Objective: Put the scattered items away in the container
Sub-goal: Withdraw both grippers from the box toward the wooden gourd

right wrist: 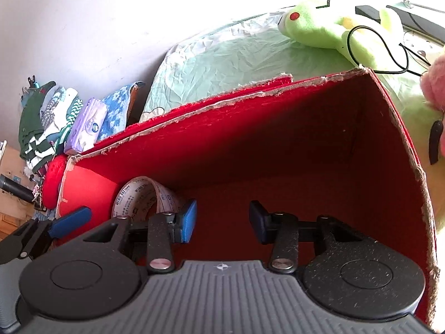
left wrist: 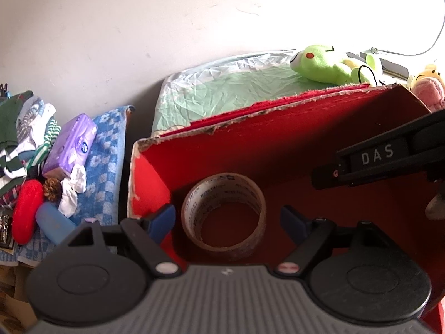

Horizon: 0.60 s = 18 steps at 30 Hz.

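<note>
The left gripper (left wrist: 227, 221) has its fingers spread wide, holding nothing, above the tape roll (left wrist: 224, 215), which lies flat in the left corner of the red box (left wrist: 250, 139). The right gripper (right wrist: 222, 221), also spread and empty, hangs over the box's bare floor. The box sits on a green bedsheet (left wrist: 222, 89); a frog plush (left wrist: 325, 65) lies beyond its far rim, with folded clothes (left wrist: 25, 130) left, by a white wall (left wrist: 139, 27).

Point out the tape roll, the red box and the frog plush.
tape roll (left wrist: 224, 214), left wrist view, on its cardboard core wall.
red box (right wrist: 278, 144), right wrist view, on its inner back wall.
frog plush (left wrist: 322, 65), left wrist view, on its head.
</note>
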{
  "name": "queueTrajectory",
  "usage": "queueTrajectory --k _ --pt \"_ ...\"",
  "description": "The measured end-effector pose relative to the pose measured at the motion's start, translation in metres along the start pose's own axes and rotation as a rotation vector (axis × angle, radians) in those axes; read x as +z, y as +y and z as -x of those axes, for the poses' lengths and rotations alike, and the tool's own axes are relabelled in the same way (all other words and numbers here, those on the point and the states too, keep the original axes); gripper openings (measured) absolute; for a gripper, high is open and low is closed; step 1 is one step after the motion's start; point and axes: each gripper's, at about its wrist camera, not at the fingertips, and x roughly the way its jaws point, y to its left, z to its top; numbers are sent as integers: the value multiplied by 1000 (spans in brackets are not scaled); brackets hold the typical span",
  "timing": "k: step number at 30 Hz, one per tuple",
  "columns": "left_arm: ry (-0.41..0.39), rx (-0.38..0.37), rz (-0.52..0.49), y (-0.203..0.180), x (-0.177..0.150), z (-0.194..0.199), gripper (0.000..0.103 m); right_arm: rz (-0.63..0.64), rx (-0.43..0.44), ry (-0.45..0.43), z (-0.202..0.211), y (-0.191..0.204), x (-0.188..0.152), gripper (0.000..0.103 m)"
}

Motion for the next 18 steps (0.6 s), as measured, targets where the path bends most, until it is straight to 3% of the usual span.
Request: queueTrajectory --k 18 --pt "-17 5 7 0 -2 0 87 7 -18 -67 10 1 -4 46"
